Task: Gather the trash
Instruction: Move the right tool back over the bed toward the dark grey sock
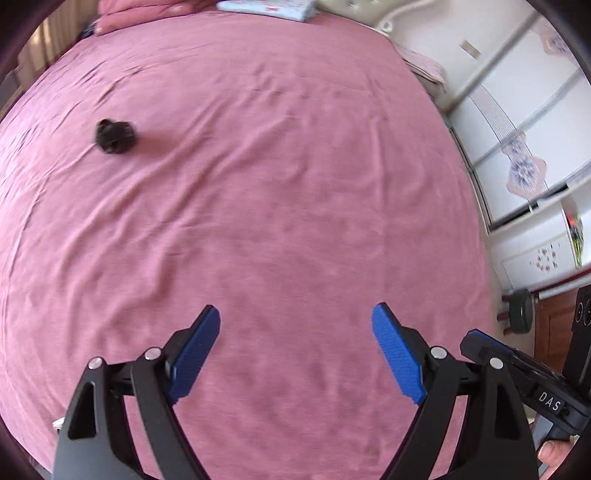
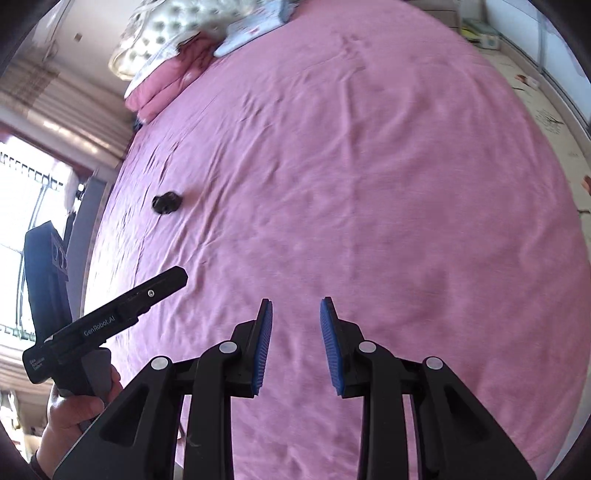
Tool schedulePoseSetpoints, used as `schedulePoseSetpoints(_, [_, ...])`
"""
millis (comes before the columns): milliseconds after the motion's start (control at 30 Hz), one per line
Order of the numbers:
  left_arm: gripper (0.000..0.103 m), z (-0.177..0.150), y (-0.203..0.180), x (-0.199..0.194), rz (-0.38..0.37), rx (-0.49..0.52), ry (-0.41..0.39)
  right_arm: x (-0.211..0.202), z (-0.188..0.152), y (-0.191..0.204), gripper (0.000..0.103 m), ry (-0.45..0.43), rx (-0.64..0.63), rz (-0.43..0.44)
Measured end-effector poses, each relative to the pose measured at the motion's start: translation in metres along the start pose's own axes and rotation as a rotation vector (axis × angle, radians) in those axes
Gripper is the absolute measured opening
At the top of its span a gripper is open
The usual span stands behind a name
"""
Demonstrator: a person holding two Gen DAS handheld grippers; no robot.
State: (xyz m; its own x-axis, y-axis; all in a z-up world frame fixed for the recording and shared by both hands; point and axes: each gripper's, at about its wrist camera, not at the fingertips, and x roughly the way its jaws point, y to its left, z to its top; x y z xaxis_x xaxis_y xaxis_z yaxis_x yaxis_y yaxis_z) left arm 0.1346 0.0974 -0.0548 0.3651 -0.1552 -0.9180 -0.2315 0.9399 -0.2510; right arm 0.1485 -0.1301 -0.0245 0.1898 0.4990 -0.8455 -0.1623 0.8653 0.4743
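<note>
Currently your left tongs (image 1: 295, 317) and right tongs (image 2: 296, 310) are both released, empty, hovering over the bed (image 1: 277, 184); black scrap (image 1: 115, 136) lies well apart

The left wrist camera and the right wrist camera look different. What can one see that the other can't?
Only the left wrist view shows the white wardrobe with flower patterns and a dark round stool. Only the right wrist view shows the bright barred window and the cream dotted pillow. Both show the wrinkled pink bedsheet, the small crumpled black piece of trash lying on it, and a folded light blue cloth at the far end. Each open hand-held gripper, left and right, also catches the other one at its edge.
</note>
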Motion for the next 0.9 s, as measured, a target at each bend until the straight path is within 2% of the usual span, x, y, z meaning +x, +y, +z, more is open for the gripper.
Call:
schedulePoseSetpoints(367, [0.085,0.02,0.129,-0.007,0.062,-0.136,-0.03,0.101,0.025,0.115,0.028,0.083,-0.114,0.057])
schedulePoseSetpoints(500, [0.085,0.031,0.177,-0.006,0.08,-0.201,-0.043,0.136,0.044,0.155,0.033,0.101,-0.162,0.076])
schedulePoseSetpoints(600, [0.088,0.042,0.209,-0.003,0.092,-0.236,-0.054,0.162,0.06,0.178,0.041,0.111,-0.189,0.07])
schedulePoseSetpoints(800, [0.088,0.072,0.258,0.015,0.119,-0.278,-0.061,0.211,0.09,0.209,0.044,0.124,-0.214,0.07])
schedulePoseSetpoints(900, [0.091,0.085,0.278,0.024,0.158,-0.296,-0.07,0.237,0.105,0.222,0.045,0.125,-0.244,0.077])
